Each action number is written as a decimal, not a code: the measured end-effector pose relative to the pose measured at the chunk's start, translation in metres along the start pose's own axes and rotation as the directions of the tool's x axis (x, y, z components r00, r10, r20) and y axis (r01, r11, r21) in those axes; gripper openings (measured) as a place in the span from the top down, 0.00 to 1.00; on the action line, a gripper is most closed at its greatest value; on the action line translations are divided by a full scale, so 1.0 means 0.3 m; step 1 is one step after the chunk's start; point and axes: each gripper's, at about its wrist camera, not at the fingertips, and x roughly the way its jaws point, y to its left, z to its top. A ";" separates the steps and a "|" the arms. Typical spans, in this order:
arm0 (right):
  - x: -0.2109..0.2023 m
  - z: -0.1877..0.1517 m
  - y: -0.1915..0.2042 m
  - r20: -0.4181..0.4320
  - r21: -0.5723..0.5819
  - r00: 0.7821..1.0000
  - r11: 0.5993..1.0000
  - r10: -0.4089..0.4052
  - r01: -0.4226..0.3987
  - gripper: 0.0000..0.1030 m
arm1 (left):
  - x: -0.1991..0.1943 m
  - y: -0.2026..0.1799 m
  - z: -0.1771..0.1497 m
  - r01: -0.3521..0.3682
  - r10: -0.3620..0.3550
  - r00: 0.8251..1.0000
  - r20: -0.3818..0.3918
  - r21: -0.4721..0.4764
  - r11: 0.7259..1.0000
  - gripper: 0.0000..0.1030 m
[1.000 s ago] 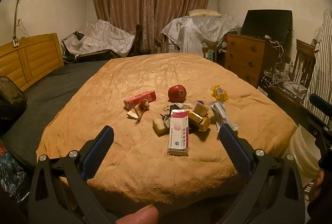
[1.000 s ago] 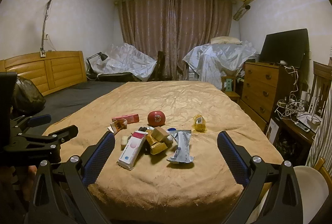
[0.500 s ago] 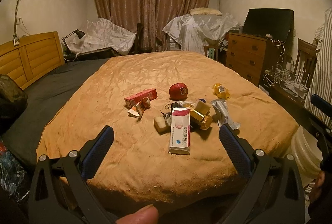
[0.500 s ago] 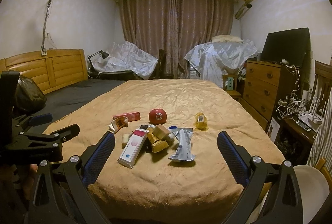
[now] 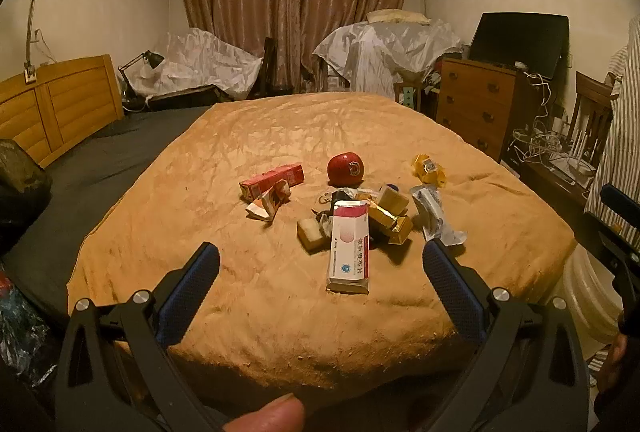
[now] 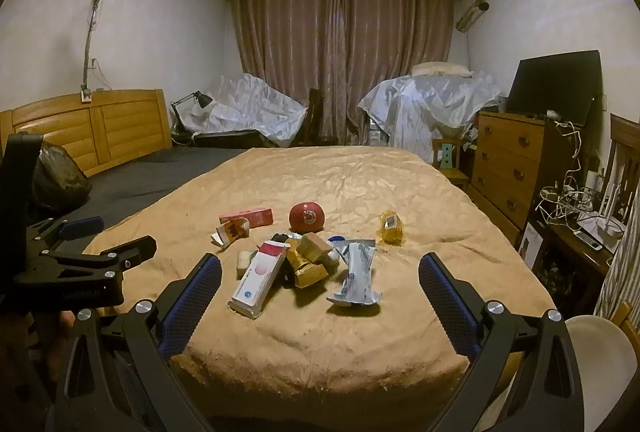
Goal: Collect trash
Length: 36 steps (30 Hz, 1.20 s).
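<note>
- Left claw [image 5: 320, 272]: spread wide, empty, aimed at white-and-red box [image 5: 349, 246] for pickup.
- Right claw [image 6: 318, 278]: wide, empty, facing silver wrapper [image 6: 357, 274] on bed [image 6: 360, 344].

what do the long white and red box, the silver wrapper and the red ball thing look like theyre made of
Long white and red box: likely thin matte cardboard, with sharp folded edges and printed faces.
Silver wrapper: probably foil-lined plastic film, crinkled and glinting.
Red ball: smooth and glossy with a highlight; plastic, foil wrap or a real apple, hard to tell.
</note>
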 end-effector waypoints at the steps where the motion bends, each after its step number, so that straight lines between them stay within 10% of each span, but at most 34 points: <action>1: 0.006 0.002 -0.001 -0.003 -0.001 1.000 1.000 0.001 -0.001 0.04 | 0.003 0.001 0.000 0.000 0.000 1.000 -0.004 0.000 1.000 0.05; 9: 0.047 0.000 -0.011 -0.033 -0.013 0.999 1.000 0.020 -0.021 0.04 | 0.078 0.036 -0.002 -0.046 0.048 0.998 -0.030 0.071 0.996 0.05; 17: 0.269 -0.010 -0.076 -0.168 -0.002 0.979 0.993 0.117 -0.119 0.04 | 0.396 0.294 0.015 0.034 -0.036 0.970 -0.242 -0.012 0.999 0.05; 27: 0.879 -0.081 -0.353 -0.441 0.306 0.846 0.936 0.301 -0.174 0.12 | 0.773 0.402 0.158 0.127 -0.125 0.937 -0.325 -0.017 0.992 0.05; 36: 1.184 -0.139 -0.379 -0.536 0.319 0.779 0.933 0.324 -0.168 0.12 | 1.052 0.410 0.164 0.198 -0.205 0.889 -0.410 -0.061 0.978 0.05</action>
